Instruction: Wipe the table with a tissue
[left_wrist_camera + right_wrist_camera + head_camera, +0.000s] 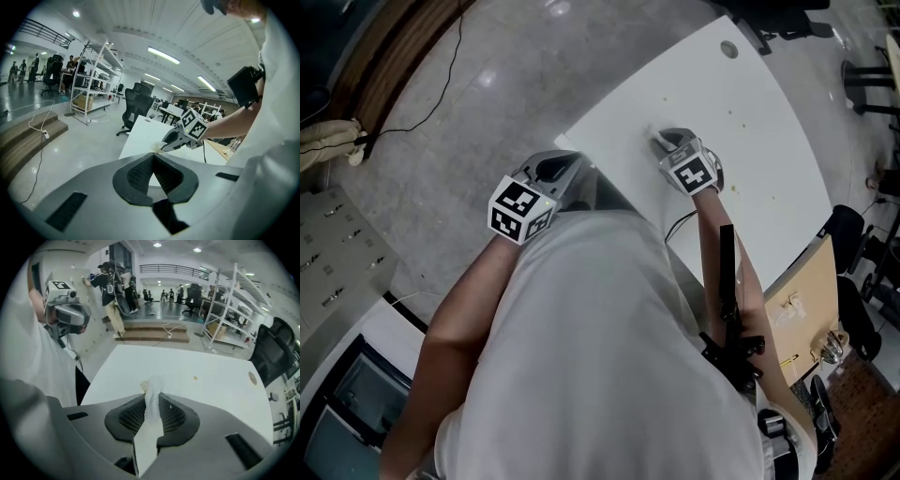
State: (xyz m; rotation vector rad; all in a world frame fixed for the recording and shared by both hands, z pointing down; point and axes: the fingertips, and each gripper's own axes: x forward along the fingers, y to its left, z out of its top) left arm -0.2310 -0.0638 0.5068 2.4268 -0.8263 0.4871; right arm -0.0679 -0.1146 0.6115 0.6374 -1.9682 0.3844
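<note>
Right gripper view: the right gripper (153,398) has its fingers clamped on a white tissue (151,420), tip down at the white counter (211,376). The left gripper (153,158) waits beside the counter's corner, fingers together and empty.

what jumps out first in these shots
The right gripper is down at the white table near its edge, its jaws clamped on a twisted white tissue. A few yellowish specks dot the tabletop, and the left gripper is held off the table, shut and empty.
</note>
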